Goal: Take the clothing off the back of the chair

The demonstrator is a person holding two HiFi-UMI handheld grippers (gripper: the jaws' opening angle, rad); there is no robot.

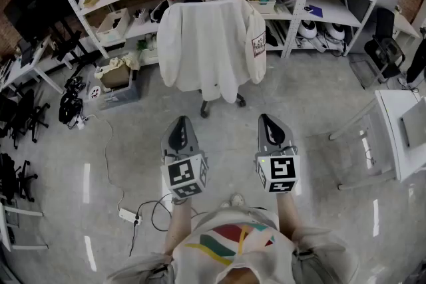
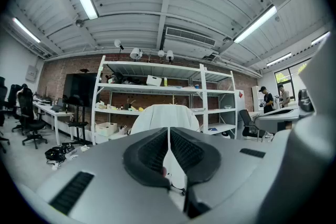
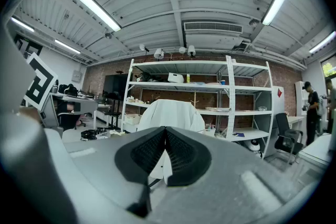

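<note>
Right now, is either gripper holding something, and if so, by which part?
Nothing is held. The left gripper and the right gripper are both shut and empty; the white clothing hangs over the back of the chair, apart from them.

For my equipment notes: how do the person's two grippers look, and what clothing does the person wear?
The left gripper and right gripper are alike: pale grey tapered shells with black ribbed pads. Each carries a white cube with black square markers. The person wears a light top printed with red, green and yellow stripes.
</note>
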